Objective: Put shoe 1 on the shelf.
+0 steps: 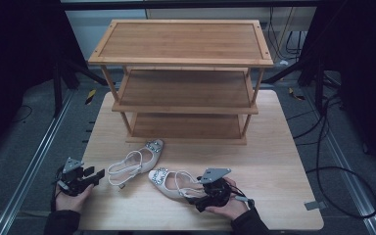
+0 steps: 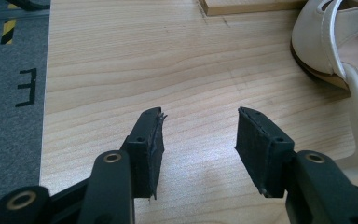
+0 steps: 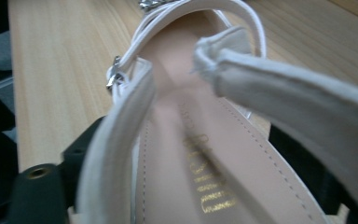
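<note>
Two cream strappy shoes with jewelled toes lie on the table in front of the rack. The far shoe [image 1: 137, 159] points toward the rack, and its heel end [image 2: 317, 42] shows in the left gripper view. The near shoe [image 1: 171, 183] lies with its heel toward my right gripper [image 1: 196, 196]. In the right gripper view the heel end and straps of that shoe [image 3: 205, 154] sit between the jaws of the right gripper [image 3: 189, 135], with the left jaw close beside a strap; I see no pad pressing. My left gripper [image 1: 99, 175] [image 2: 200, 126] stands open and empty above bare wood, left of the far shoe.
A three-tier bamboo shoe rack [image 1: 186, 44] stands at the back of the wooden table [image 1: 274, 161], all its shelves bare; its foot [image 2: 242, 5] shows in the left gripper view. Grey floor, rails and cables surround the table. The table's left edge lies near my left hand.
</note>
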The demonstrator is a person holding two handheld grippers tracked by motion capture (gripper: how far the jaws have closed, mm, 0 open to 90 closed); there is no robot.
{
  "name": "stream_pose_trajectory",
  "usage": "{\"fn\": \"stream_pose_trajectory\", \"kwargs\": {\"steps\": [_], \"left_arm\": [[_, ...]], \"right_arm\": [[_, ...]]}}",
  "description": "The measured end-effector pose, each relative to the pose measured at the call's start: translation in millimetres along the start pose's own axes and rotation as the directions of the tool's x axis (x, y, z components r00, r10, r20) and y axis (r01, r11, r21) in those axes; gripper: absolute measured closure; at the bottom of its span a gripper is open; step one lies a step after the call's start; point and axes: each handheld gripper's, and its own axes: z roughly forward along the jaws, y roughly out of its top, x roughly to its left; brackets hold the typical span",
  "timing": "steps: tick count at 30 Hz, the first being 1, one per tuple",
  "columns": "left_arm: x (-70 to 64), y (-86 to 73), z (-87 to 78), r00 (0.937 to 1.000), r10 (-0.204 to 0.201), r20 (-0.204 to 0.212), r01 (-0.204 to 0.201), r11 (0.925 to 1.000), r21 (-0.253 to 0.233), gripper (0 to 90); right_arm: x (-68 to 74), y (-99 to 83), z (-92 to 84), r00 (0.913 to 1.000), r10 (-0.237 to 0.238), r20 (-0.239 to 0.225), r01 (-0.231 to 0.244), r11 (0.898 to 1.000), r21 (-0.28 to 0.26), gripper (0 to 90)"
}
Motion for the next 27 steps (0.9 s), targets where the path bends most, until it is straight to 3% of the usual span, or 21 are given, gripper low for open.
{"fn": "stream_pose_trajectory", "kwargs": {"steps": [2,5,9,16,27], "left_arm": [[0.0,0.0,-0.4,1.0,-0.001,-0.001,0.001,1.0,-0.001,49.7],[-0.1,-0.1,-0.7,1.0,0.0,-0.001,0.0,1.0,-0.002,49.7],[-0.1,-0.1,-0.8,1.0,-0.001,-0.001,0.001,1.0,-0.003,49.7],[-0.2,0.0,-0.3,1.0,0.0,-0.001,0.0,1.0,-0.002,49.8],[0.4,-0.1,-1.1,1.0,0.002,0.0,-0.002,1.0,-0.005,49.8]], "right_arm": [[0.9,-0.1,-3.2,0.9986,0.025,-0.046,-0.025,1.0,0.004,31.6],[2.9,-0.4,-4.2,0.997,0.034,-0.069,-0.034,0.999,0.001,33.9],[8.6,-1.5,-0.1,0.9987,0.007,-0.051,-0.007,1.0,-0.01,32.0],[11.6,-1.5,2.2,0.9987,0.001,-0.051,-0.001,1.0,-0.011,34.4],[13.6,-0.1,0.6,0.995,0.076,-0.064,-0.077,0.997,-0.011,40.0]]}}
